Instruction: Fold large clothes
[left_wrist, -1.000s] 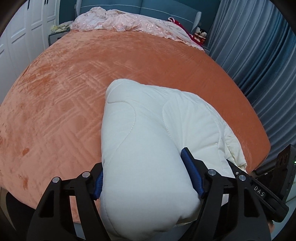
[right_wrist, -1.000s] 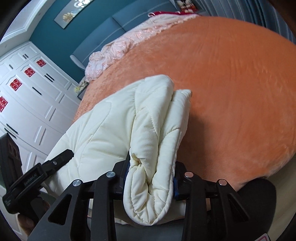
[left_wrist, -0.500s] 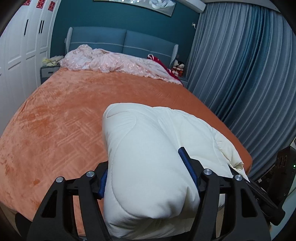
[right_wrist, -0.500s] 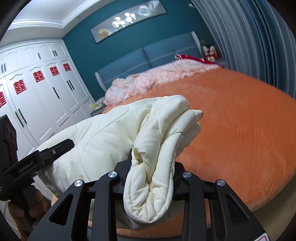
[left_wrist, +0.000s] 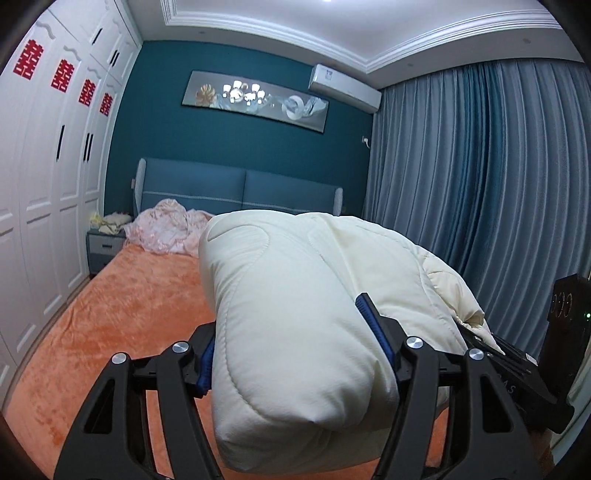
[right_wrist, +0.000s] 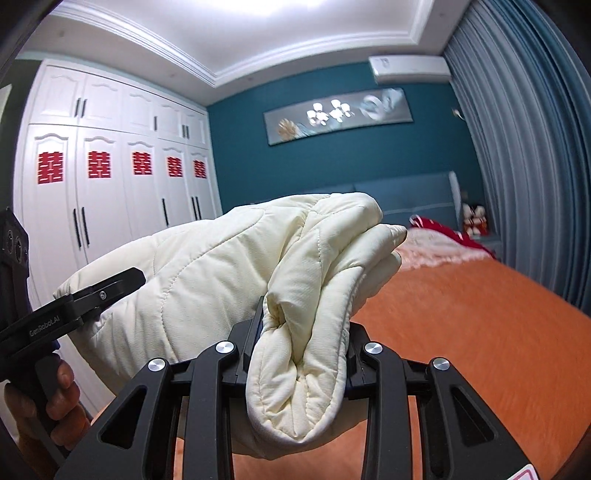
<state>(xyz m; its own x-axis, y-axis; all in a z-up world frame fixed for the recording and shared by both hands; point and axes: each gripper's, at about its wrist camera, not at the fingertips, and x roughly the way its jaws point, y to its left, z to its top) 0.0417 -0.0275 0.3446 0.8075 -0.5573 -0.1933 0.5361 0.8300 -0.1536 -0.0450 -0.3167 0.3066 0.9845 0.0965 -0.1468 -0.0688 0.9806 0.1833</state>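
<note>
Both tools clamp cream jacket (left_wrist: 295, 332); left hand (right_wrist: 48, 410) (right view only).

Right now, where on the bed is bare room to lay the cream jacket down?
Bare orange bedspread lies between the white wardrobe and the held cream padded jacket. It is crowded at the headboard: the pink quilt and a red cloth.

A home bedroom: orange-covered bed (left_wrist: 122, 306) at 12 o'clock, white wardrobe (right_wrist: 110, 195) at 9, grey curtains (left_wrist: 480, 192) at 3.
</note>
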